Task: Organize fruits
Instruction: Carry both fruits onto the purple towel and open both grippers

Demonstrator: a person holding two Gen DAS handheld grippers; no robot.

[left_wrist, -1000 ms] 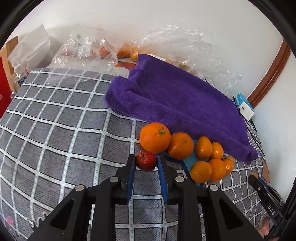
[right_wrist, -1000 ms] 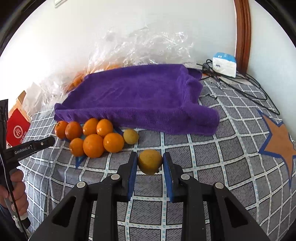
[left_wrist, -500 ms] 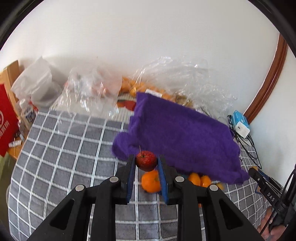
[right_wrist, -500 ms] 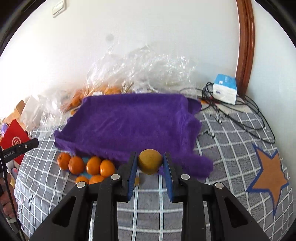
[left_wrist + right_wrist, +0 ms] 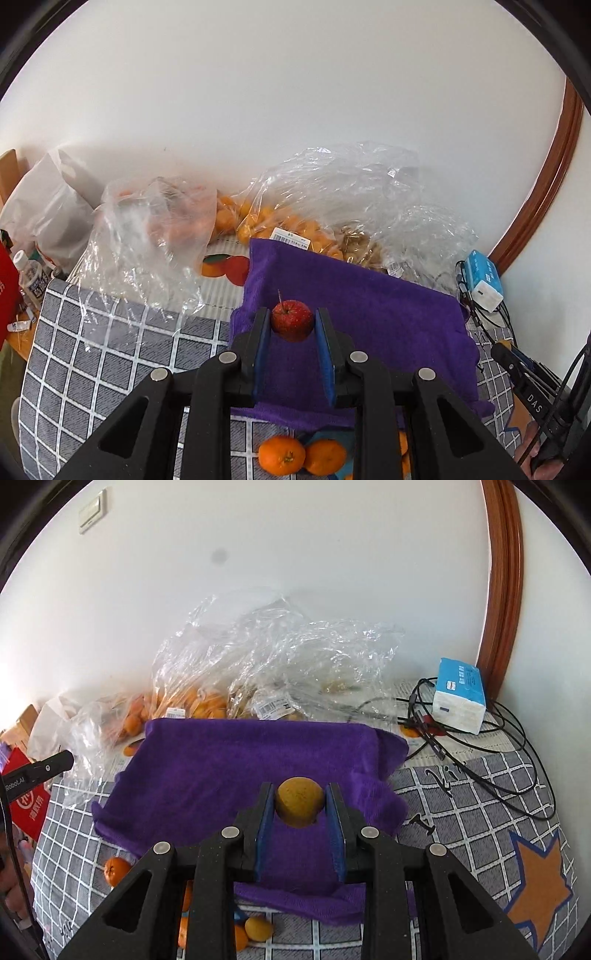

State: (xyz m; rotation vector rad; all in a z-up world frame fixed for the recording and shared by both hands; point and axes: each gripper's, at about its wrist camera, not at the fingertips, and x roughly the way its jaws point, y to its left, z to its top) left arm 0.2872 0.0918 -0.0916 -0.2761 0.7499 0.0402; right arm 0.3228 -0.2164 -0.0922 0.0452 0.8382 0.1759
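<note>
My left gripper (image 5: 292,322) is shut on a small red apple (image 5: 292,319) with a stem and holds it in the air over the purple towel (image 5: 376,317). My right gripper (image 5: 300,805) is shut on a round yellow-brown fruit (image 5: 300,802) and holds it above the same towel (image 5: 236,760). Several oranges (image 5: 301,458) lie on the grey checked cloth below the towel's near edge; in the right wrist view an orange (image 5: 115,870) and a small yellow fruit (image 5: 258,927) show there too.
Clear plastic bags (image 5: 354,206) with oranges lie against the white wall behind the towel. A blue and white tissue pack (image 5: 460,700) and black cables (image 5: 491,746) lie at the right. A red box (image 5: 27,805) stands at the left.
Both grippers have risen and moved forward with their fruits, from low over the checked cloth beside the oranges to above the purple towel. The oranges now sit at the bottom edge of both views.
</note>
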